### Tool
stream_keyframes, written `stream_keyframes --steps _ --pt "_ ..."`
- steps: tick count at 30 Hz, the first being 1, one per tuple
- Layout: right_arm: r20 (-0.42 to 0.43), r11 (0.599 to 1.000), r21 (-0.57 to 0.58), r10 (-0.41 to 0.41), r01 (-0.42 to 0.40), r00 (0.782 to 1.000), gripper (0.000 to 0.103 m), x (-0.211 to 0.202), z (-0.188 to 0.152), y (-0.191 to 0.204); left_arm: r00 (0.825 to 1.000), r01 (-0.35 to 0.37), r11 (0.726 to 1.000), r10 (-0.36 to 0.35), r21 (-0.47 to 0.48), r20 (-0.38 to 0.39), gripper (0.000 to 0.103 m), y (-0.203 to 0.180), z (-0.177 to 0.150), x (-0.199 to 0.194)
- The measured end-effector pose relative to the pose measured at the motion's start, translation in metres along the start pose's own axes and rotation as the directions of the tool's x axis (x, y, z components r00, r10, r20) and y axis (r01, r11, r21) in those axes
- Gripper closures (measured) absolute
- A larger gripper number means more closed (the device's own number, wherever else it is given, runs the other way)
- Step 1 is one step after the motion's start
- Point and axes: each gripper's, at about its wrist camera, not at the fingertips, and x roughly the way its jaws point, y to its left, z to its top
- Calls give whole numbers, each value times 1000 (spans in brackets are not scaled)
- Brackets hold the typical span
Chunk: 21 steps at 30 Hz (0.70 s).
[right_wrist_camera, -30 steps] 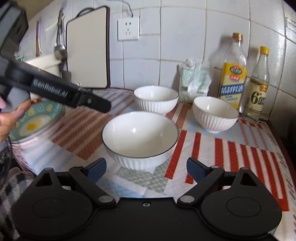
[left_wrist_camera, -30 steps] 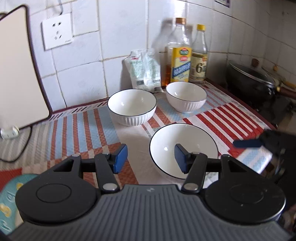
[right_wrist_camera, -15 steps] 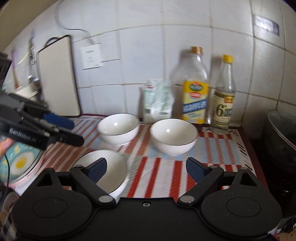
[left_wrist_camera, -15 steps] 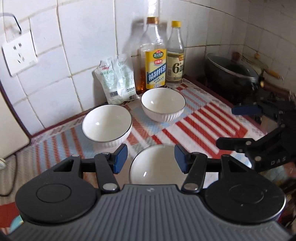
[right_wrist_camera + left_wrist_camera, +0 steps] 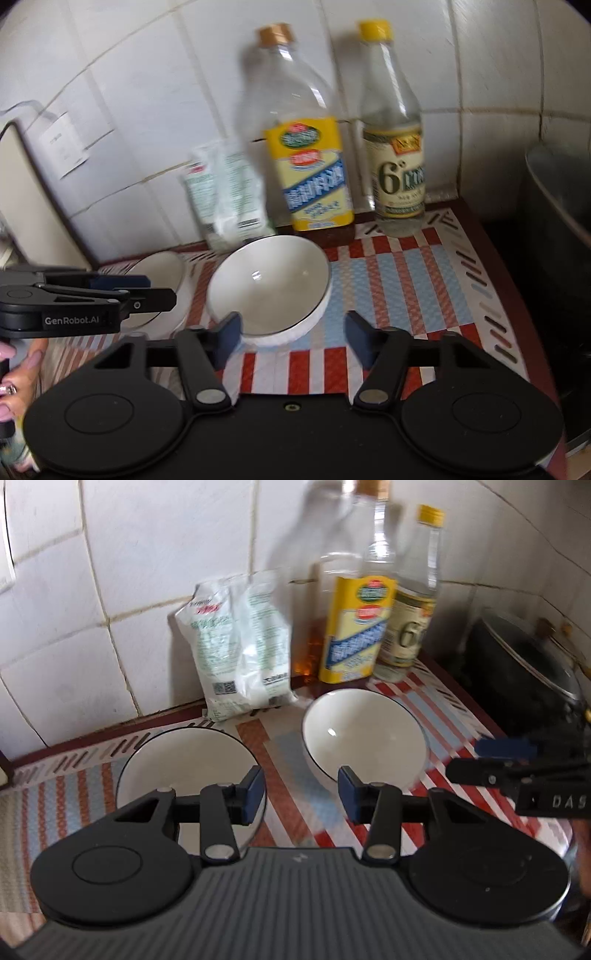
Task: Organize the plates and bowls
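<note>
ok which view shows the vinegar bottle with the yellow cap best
The right wrist view: the vinegar bottle stands whole there, cap to base, its label facing the camera. In the left wrist view it is blurrier, and the oil bottle covers part of its label.

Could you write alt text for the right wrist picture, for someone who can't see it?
A right tool, closing with nothing between its pads, faces a white bowl on a striped mat. Two bottles stand behind.
</note>
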Motion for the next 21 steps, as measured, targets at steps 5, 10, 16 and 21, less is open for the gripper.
stream_keyframes --steps 5,10,16,21 --pt "-14 997 77 -3 4 1000 39 33 1 -17 999 -31 999 30 -18 -31 70 7 6 31" --pt "-31 992 125 5 -2 1000 49 60 3 -26 996 -81 996 83 36 -42 75 2 19 42" --pt "-2 990 138 19 -19 1000 50 66 1 -28 993 -95 995 94 6 66 73 6 17 25" --pt "6 993 116 10 -11 1000 50 64 2 -24 986 -9 1000 5 21 168 73 0 23 17"
